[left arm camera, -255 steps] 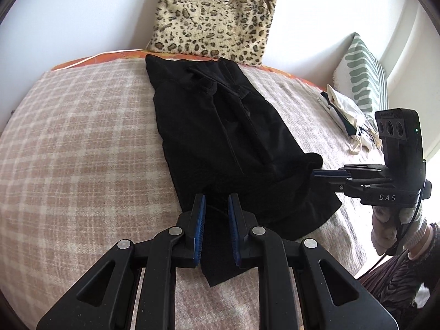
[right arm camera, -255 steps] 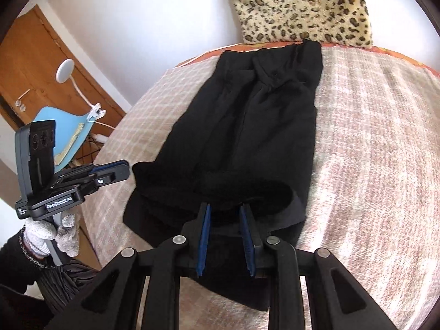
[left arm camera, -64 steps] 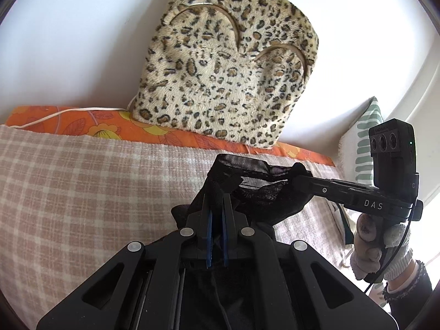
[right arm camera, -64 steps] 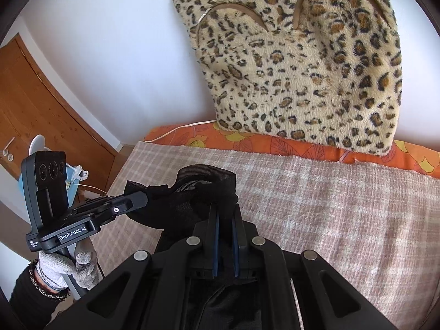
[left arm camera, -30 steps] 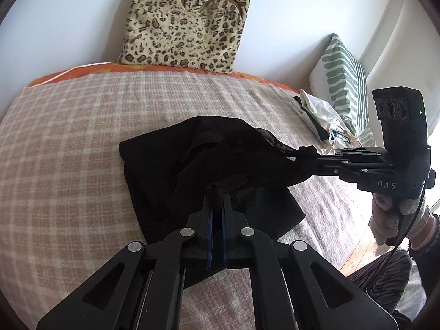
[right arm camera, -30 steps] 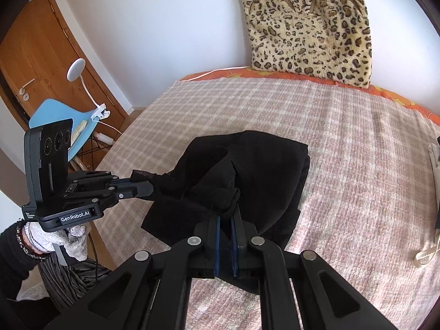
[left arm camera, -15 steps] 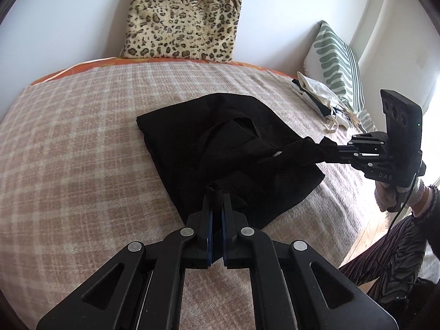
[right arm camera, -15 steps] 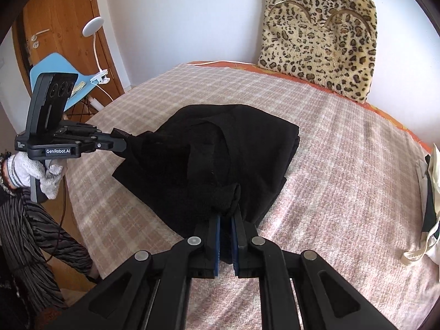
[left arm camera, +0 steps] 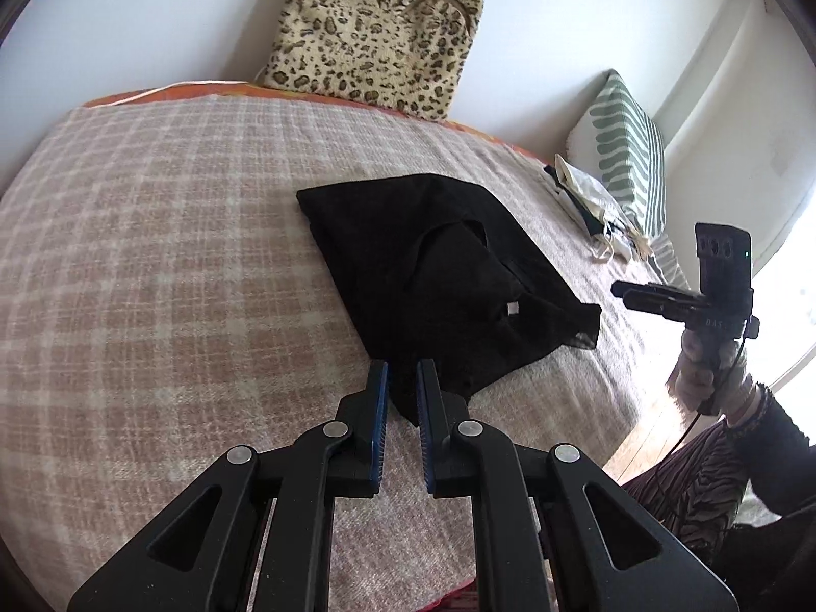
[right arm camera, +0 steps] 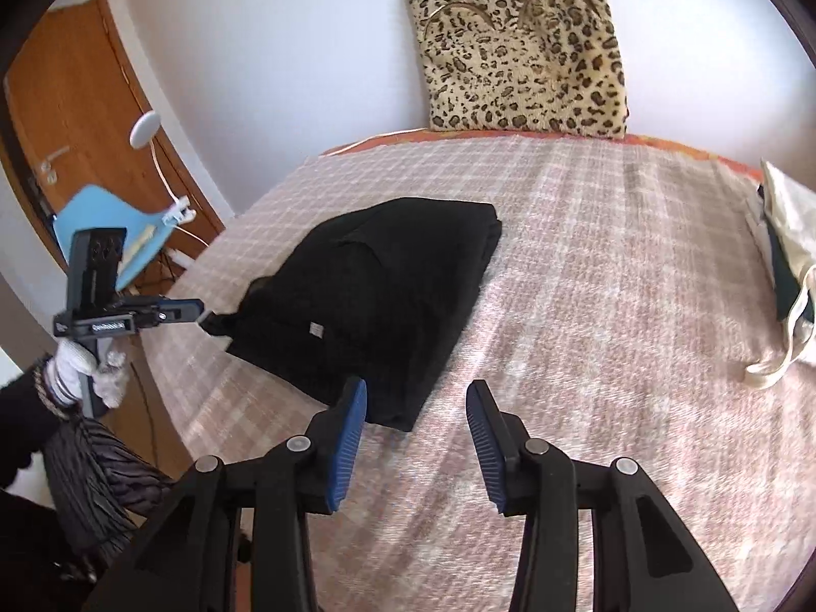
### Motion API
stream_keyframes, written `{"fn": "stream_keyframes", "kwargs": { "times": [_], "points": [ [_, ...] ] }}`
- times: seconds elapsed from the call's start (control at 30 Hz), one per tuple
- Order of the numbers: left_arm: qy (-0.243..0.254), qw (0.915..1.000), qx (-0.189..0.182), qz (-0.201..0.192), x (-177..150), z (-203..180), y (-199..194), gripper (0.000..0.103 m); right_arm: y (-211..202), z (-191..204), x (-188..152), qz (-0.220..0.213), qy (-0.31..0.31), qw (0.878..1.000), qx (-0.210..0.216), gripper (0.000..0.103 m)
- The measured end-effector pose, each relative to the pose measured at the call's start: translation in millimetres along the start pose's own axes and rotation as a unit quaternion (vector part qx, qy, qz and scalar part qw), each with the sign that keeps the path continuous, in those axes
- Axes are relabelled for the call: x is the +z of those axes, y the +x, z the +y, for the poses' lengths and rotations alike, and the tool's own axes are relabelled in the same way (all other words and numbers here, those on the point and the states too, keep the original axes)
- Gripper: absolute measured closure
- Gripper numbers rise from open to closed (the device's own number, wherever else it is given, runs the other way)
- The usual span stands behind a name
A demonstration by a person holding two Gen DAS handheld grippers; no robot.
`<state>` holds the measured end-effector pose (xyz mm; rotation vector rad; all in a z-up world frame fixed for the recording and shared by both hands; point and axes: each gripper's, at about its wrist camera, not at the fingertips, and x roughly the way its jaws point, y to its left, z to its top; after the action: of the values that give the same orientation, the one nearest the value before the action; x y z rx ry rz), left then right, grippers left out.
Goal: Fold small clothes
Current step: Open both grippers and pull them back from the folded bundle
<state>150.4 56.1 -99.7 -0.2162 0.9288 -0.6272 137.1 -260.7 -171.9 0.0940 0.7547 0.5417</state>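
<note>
The black garment (left arm camera: 438, 280) lies folded on the checked bedspread (left arm camera: 153, 275). The left gripper (left arm camera: 402, 372) has just been opening: its jaws stand slightly apart, with the garment's near corner between them and no visible clamping. The right gripper (right arm camera: 415, 398) has just been opening as well; its jaws stand well apart, the garment's near edge lying just ahead of its left finger (right arm camera: 352, 418), nothing between the pads. A leopard-print cushion (right arm camera: 525, 46) leans against the wall beyond both grippers.
</note>
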Motion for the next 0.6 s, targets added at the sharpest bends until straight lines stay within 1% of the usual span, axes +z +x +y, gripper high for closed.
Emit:
{"fn": "stream_keyframes", "kwargs": {
  "times": [0.07,0.13,0.2,0.27,0.3,0.37,0.47,0.5,0.57,0.6],
  "points": [
    [-0.005,0.9999,0.002,-0.01,2.9,1.2,-2.6,0.093,7.6,-1.7,-2.5,0.015,0.032,0.999,0.016,0.059],
    [-0.008,0.9999,0.004,-0.009,3.5,0.9,-1.4,0.093,17.9,-5.2,-8.6,0.037,0.066,0.997,0.021,0.059],
    [-0.008,0.9999,0.013,-0.001,2.6,1.3,3.2,0.093,26.0,-10.3,-16.7,0.054,0.109,0.991,0.052,0.059],
    [-0.012,0.9998,0.01,0.011,1.3,2.1,9.2,0.093,29.3,-12.8,-23.0,0.059,0.146,0.983,0.094,0.059],
    [-0.012,0.9998,0.008,0.016,0.6,1.3,11.9,0.093,30.3,-12.6,-23.9,0.059,0.157,0.98,0.105,0.057],
    [-0.005,0.9997,0.011,0.023,-0.5,-2.1,16.4,0.093,32.7,-10.6,-23.3,0.062,0.166,0.978,0.11,0.05],
    [-0.003,0.9995,0.011,0.029,-1.7,-4.8,20.4,0.093,37.3,-8.1,-20.3,0.065,0.171,0.977,0.105,0.049],
    [-0.002,0.9995,0.01,0.03,-2.0,-5.9,21.5,0.093,39.2,-8.2,-18.4,0.067,0.173,0.977,0.101,0.05],
    [0.001,0.9995,0.01,0.031,-2.5,-8.1,22.7,0.093,42.0,-10.4,-18.7,0.072,0.172,0.978,0.09,0.057],
    [0.002,0.9995,0.009,0.031,-3.1,-9.5,22.8,0.093,43.9,-11.6,-18.7,0.073,0.172,0.978,0.089,0.066]
  ]
}}
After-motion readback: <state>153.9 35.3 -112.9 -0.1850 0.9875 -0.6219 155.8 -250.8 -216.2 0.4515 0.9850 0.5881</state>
